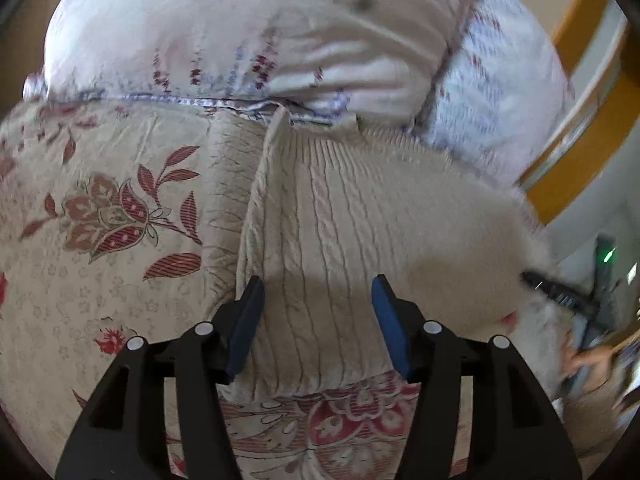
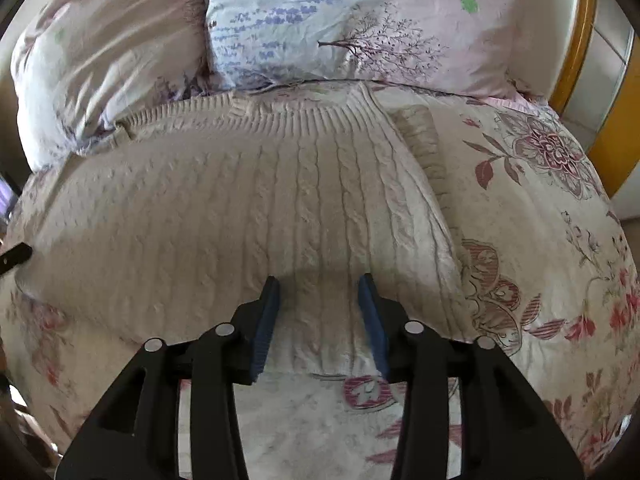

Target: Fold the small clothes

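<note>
Both hand-held grippers, left (image 1: 318, 292) and right (image 2: 319, 290), hover wide open, gripping nothing, over the cream cable-knit sweater (image 2: 248, 216). It lies flat on the floral bedspread (image 2: 540, 264), collar touching the pillows (image 2: 360, 28).

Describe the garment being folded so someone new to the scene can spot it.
Start from the floral bedspread covering the bed, below the pale pillows. The cream sweater lies flat across the middle, under both open grippers. It is the only knitted item: plain cream with vertical cable ribs and a ribbed band, while everything around it is printed fabric.
</note>
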Demonstrator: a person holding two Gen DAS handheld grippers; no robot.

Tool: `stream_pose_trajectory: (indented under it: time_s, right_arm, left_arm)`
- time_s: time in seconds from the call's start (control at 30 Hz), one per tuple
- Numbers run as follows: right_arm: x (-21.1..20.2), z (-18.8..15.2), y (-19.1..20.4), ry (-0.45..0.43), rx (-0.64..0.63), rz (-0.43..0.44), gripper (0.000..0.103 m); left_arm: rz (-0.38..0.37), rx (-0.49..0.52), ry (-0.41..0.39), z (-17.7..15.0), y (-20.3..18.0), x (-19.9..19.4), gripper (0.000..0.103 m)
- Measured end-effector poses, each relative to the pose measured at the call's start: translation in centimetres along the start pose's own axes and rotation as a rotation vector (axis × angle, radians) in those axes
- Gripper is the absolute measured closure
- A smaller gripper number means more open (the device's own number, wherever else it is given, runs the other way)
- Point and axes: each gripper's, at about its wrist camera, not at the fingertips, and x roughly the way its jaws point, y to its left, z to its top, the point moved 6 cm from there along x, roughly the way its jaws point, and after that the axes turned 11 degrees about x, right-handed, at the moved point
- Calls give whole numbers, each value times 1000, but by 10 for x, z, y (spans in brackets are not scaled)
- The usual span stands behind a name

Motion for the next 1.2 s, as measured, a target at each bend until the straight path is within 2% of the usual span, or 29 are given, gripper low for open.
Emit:
stream_pose_trajectory:
  time_s: [0.07, 0.13, 0.3, 0.43, 0.73, 1.03, 1.2]
  right_arm:
    - [-8, 6, 17, -29, -29, 51, 43]
    - [-11, 10, 41, -57, -95, 67, 37]
    - [7, 11, 84, -38, -178, 112, 37]
    - [25, 10, 103, -44, -200, 88, 37]
    - [31, 12, 109, -50, -213, 87, 37]
    - [34, 11, 109, -44, -220, 105, 35]
    - [35, 11, 110, -46, -227, 104, 34]
  left_arm:
    - [-50, -87, -12, 6, 13, -4, 47]
    - [-60, -154, -21, 10, 27, -5, 47]
    - [-71, -280, -41, 21, 54, -1, 46]
    - [-87, -344, -30, 26, 62, 8, 45]
    - [-41, -337, 19, 31, 67, 23, 44]
    - [-10, -279, 39, 37, 58, 32, 44]
    - [-18, -278, 48, 36, 50, 37, 49]
